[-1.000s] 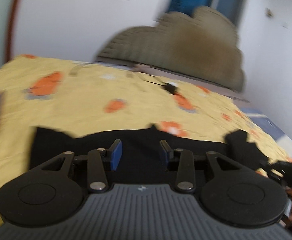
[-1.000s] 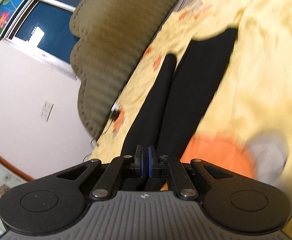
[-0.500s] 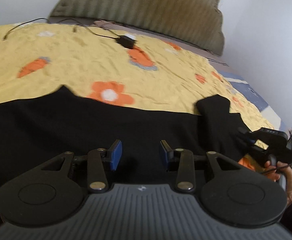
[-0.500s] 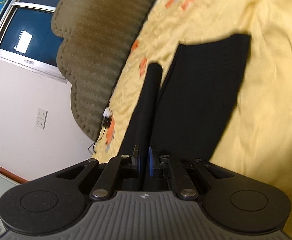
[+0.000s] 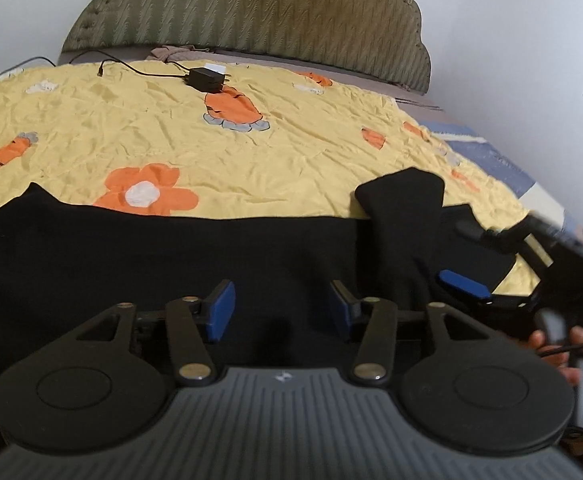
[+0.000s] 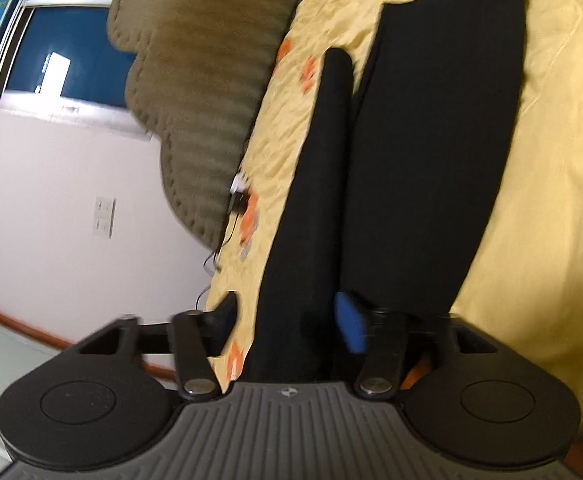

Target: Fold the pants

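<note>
Pants (image 5: 179,264), black, lie stretched across your yellow carrot-and-flower bedsheet (image 5: 275,160), and in the left wrist view they now fill the whole lower half of the scene, where a second ago they were a narrow dark strip farther off; you have brought the left gripper (image 5: 279,312) down and in over the cloth. Its jaws are opening, about half spread, with bare black fabric beneath the gap but nothing pinched between the blue pads. The bigger change is on your other side: the right gripper (image 6: 291,322), which was clamped tight on a leg end half a second ago, has its jaws opening wide now, and a raised strip of black cloth runs up through the gap without either pad visibly pressing it. So that end has been let go. From the left view you can see the result, a flap of leg (image 5: 403,200) turned back over the rest of the pants, near the bed's right edge, with the right gripper just beside it. That reads as one fold laid down and released, so your next grasp probably belongs on the long span under your left gripper. Beyond the pants, a black charger (image 5: 205,78) and its cable sit well clear, near the olive headboard (image 5: 251,8).
</note>
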Motion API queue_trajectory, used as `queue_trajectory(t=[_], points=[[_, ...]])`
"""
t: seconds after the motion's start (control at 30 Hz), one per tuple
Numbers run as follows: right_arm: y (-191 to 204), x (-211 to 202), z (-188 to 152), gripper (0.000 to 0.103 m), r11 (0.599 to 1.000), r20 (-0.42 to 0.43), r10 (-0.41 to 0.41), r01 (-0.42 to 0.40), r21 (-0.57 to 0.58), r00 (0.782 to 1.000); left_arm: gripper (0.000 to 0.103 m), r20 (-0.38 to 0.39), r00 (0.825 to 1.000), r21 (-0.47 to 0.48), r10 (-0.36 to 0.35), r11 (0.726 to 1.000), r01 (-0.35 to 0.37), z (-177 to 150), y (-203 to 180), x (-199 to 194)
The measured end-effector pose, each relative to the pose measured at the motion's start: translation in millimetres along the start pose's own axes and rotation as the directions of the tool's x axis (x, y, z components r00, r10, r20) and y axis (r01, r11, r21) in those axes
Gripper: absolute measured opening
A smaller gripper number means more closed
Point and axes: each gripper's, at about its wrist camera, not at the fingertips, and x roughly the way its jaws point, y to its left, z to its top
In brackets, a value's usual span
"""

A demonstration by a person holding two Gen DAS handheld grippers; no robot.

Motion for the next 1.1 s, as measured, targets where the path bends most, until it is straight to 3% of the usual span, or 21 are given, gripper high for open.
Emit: queue_trajectory(t=[0.1, 0.23, 0.37, 0.4, 0.5, 0.63, 0.8, 0.93, 1.03, 1.1], points=[[10.2, 7.1, -4.1, 0.077, 0.999, -0.025, -0.012, 0.011, -0.044, 1.000, 0.051, -0.022, 1.000, -0.015, 0.002, 1.000, -0.003, -5.7, 4.6, 7.1], [11.1, 19.4, 0.6, 0.085, 0.995, -0.029, 0.092, -0.092, 0.030, 0.995, 0.051, -0.043, 0.999, -0.037, 0.011, 0.999, -0.012, -13.8, 12.9, 16.0], [8.5, 5.7, 7.9, 0.085, 0.969, 0.097, 0.238, -0.243, 0.044, 0.966, 0.052, -0.029, 0.999, -0.002, 0.018, 1.000, -0.018, -19.2, 11.3, 16.5], [8.2, 1.3, 9.7, 0.086, 0.971, 0.112, 0.228, -0.234, 0.043, 0.967, 0.052, -0.028, 0.999, 0.008, 0.022, 1.000, -0.022, -20.1, 9.7, 16.6], [11.0, -6.4, 19.0, 0.087, 0.996, 0.123, 0.084, -0.083, -0.014, 0.989, 0.055, -0.019, 0.999, 0.054, 0.031, 0.998, -0.030, -23.8, 4.3, 16.2], [12.2, -11.2, 66.9, 0.087, 0.997, 0.163, -0.059, 0.065, -0.033, 0.985, 0.059, 0.000, 0.999, 0.070, 0.034, 0.997, -0.034, -29.3, 1.9, 16.5], [20.6, -2.7, 115.3, 0.087, 0.984, 0.250, -0.097, 0.131, -0.124, 0.963, 0.061, 0.012, 0.999, 0.086, 0.033, 0.996, -0.034, -32.3, 1.1, 16.4], [19.7, 18.6, 146.5, 0.087, 0.958, 0.217, -0.156, 0.201, -0.205, 0.964, 0.062, 0.015, 1.000, 0.090, 0.021, 0.996, -0.022, -33.6, 2.7, 15.8], [15.4, 31.3, 158.6, 0.087, 0.955, 0.141, -0.142, 0.173, -0.243, 0.980, 0.065, 0.022, 1.000, 0.091, 0.013, 0.996, -0.015, -34.9, 3.6, 15.9], [17.0, 37.5, 161.6, 0.087, 0.947, 0.135, -0.136, 0.169, -0.272, 0.981, 0.066, 0.024, 1.000, 0.103, 0.019, 0.994, -0.022, -36.0, 1.4, 16.2]])
